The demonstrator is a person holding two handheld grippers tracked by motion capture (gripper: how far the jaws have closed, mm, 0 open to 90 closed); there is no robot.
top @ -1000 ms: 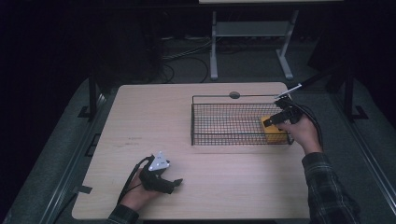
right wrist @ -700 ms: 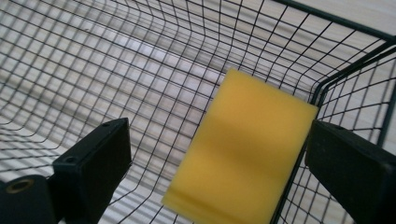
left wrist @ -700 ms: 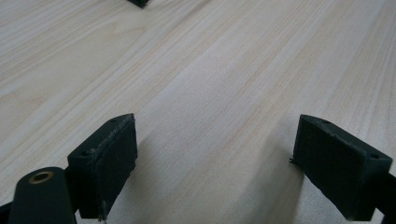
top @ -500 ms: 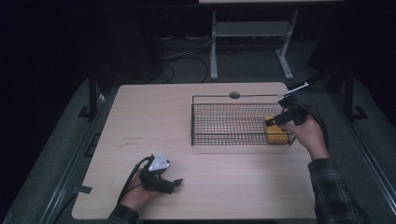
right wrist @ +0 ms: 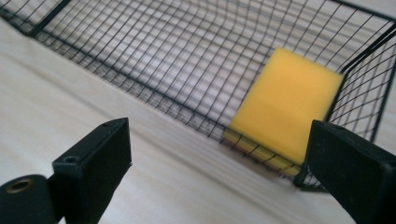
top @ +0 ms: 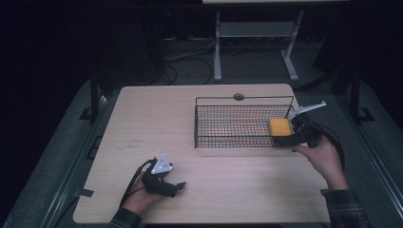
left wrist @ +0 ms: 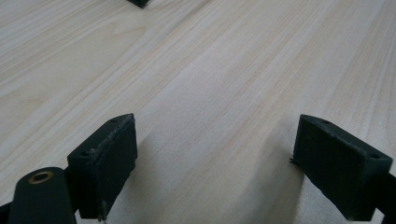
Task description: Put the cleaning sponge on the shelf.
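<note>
A yellow sponge (top: pixel 280 127) lies in the near right corner of a black wire basket (top: pixel 242 99) on the pale wooden table (top: pixel 228 161). My right gripper (top: pixel 285 139) hovers just outside the basket's near right corner, open, with nothing between its jaws. In the right gripper view the sponge (right wrist: pixel 287 105) sits behind the basket mesh (right wrist: pixel 140 56), beyond my right gripper (right wrist: pixel 219 154). My left gripper (top: pixel 179 186) rests on the table at the front left. In the left gripper view my left gripper (left wrist: pixel 215 140) is open over bare wood.
A round cable hole (top: pixel 238 96) sits in the table just behind the basket. Beyond the table's far edge stand a metal frame (top: pixel 256 29) and loose cables (top: pixel 190 59) on the dark floor. The table's left half is bare wood.
My right gripper has drawn back from above the sponge toward the person and to the right, out over the basket's near edge. The sponge stays in the basket. The left hand has not moved.
</note>
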